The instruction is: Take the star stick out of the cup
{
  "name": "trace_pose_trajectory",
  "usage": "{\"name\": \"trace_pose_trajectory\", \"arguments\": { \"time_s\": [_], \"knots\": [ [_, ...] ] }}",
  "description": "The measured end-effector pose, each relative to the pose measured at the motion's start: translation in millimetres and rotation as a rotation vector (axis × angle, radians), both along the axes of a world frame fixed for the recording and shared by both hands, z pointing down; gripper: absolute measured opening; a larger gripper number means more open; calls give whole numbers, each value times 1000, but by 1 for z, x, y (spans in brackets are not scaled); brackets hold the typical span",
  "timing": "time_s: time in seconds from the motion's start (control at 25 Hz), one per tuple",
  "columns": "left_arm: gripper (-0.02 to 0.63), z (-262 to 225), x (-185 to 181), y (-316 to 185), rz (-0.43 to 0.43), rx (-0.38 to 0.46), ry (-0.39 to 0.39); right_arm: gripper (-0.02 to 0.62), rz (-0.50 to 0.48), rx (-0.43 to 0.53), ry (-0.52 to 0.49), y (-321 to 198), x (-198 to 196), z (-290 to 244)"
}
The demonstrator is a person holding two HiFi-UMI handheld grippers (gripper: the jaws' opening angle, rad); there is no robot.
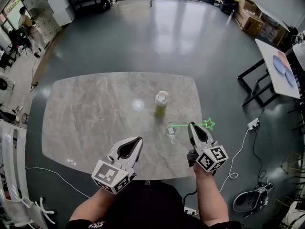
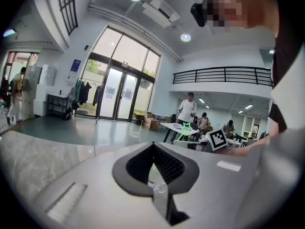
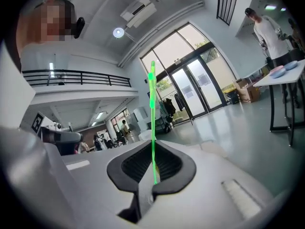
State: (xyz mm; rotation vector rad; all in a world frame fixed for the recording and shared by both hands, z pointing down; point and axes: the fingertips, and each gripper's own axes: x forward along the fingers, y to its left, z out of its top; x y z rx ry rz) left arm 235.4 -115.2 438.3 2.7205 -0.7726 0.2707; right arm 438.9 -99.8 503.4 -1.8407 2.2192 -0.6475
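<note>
A thin green star stick [image 1: 183,125] lies almost level above the marble table [image 1: 86,123], its star [image 1: 208,124] pointing right. The stick's left end sits at the rim of a small clear cup [image 1: 172,132]; I cannot tell whether it is still inside. My right gripper [image 1: 192,125] is shut on the stick's shaft just right of the cup. In the right gripper view the stick [image 3: 153,128] rises straight up from the closed jaws. My left gripper [image 1: 139,139] hangs shut and empty near the table's front edge, left of the cup. The left gripper view shows the star [image 2: 187,127] far off.
A green bottle with a white cap [image 1: 161,105] stands just behind the cup. A white side table [image 1: 279,68] with plates is at the right. A power strip and cable [image 1: 251,124] lie on the floor. People stand in the background.
</note>
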Motion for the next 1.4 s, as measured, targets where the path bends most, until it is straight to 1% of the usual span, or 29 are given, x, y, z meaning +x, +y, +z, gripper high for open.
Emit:
{"name": "trace_pose_trajectory", "arguments": {
  "time_s": [0.16,0.36,0.44,0.52,0.64,0.8,0.92,1.04,1.4],
  "knots": [
    [2,-2,-9,6,-25,-2,16,29,-64,26,-12,7,-15,-34],
    [2,-8,-33,12,-39,9,19,29,-198,-6,36,8,-67,-49],
    [2,-15,-44,9,-46,28,11,29,-240,-29,32,4,-88,-47],
    [3,-19,-58,5,-57,46,4,29,-282,-69,22,-1,-110,-38],
    [3,-13,-83,-1,-91,30,-5,29,-360,-163,21,-5,-146,-13],
    [2,-1,-108,-4,-134,-13,7,29,-454,-314,87,1,-180,32],
    [2,7,-121,-3,-149,-36,6,29,-468,-405,107,6,-194,62],
    [3,14,-129,-2,-157,-52,6,29,-456,-467,128,8,-199,84],
    [2,26,-144,9,-169,-78,17,30,-448,-537,203,3,-206,130]
  ]
}}
